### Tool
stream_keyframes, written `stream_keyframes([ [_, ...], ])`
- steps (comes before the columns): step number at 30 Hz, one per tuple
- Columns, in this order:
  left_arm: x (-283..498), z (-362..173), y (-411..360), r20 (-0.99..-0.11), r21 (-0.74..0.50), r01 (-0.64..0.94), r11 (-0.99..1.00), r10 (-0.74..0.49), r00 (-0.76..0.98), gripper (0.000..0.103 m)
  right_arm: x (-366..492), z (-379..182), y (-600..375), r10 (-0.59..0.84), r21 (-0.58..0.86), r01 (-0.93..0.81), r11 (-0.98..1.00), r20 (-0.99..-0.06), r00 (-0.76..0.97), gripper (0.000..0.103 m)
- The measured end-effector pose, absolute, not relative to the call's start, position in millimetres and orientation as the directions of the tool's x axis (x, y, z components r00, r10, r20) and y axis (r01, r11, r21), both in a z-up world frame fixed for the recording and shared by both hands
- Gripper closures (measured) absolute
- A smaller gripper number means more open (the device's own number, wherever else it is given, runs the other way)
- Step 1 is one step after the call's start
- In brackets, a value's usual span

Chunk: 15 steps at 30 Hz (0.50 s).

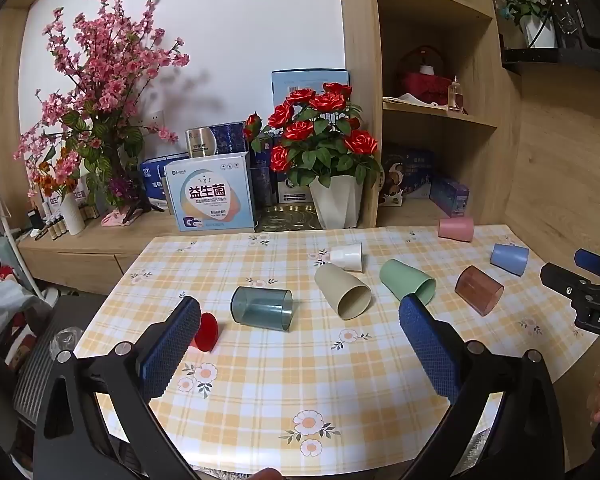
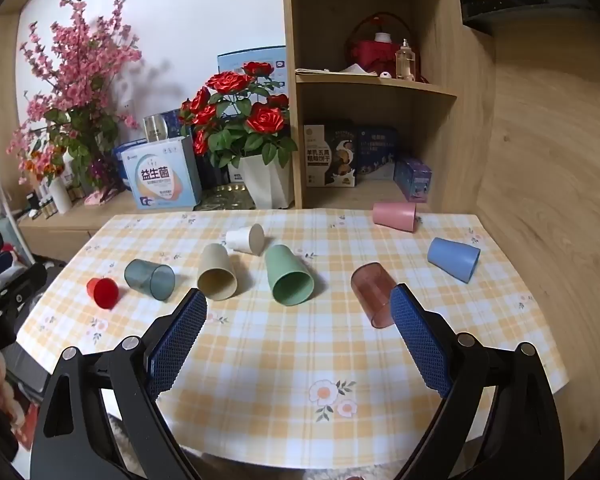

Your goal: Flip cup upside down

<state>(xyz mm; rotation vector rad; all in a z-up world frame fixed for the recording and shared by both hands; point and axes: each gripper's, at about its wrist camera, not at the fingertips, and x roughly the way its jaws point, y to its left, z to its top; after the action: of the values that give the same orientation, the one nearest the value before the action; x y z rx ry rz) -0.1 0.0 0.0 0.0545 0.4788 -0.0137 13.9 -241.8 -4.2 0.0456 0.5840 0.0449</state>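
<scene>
Several cups lie on their sides on the checked tablecloth: a small red cup, a clear grey-blue cup, a beige cup, a white cup, a green cup, a clear brown cup, a blue cup and a pink cup. My left gripper is open and empty above the table's near side, with the grey-blue cup just ahead. My right gripper is open and empty, with the green cup ahead and the brown cup by its right finger.
A low wooden cabinet behind the table holds flower pots, boxes and small bottles. A shelf unit stands at the back right. The right gripper shows at the right edge of the left wrist view.
</scene>
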Motion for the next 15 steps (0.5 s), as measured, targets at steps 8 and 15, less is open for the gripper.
stream_keyframes([
  [8,0.0,0.0,0.0,-0.462,0.050,0.026,0.998,0.000,0.887,0.006,14.3,-4.7,-243.2,0.060,0.069,-0.026,0.997,-0.554,0.830,0.013],
  [15,0.2,-0.1,0.0,-0.463,0.051,0.025,0.998,0.001,0.886,0.006,13.0,-4.0,-242.1,0.057,0.069,-0.023,0.997,-0.554,0.831,0.013],
])
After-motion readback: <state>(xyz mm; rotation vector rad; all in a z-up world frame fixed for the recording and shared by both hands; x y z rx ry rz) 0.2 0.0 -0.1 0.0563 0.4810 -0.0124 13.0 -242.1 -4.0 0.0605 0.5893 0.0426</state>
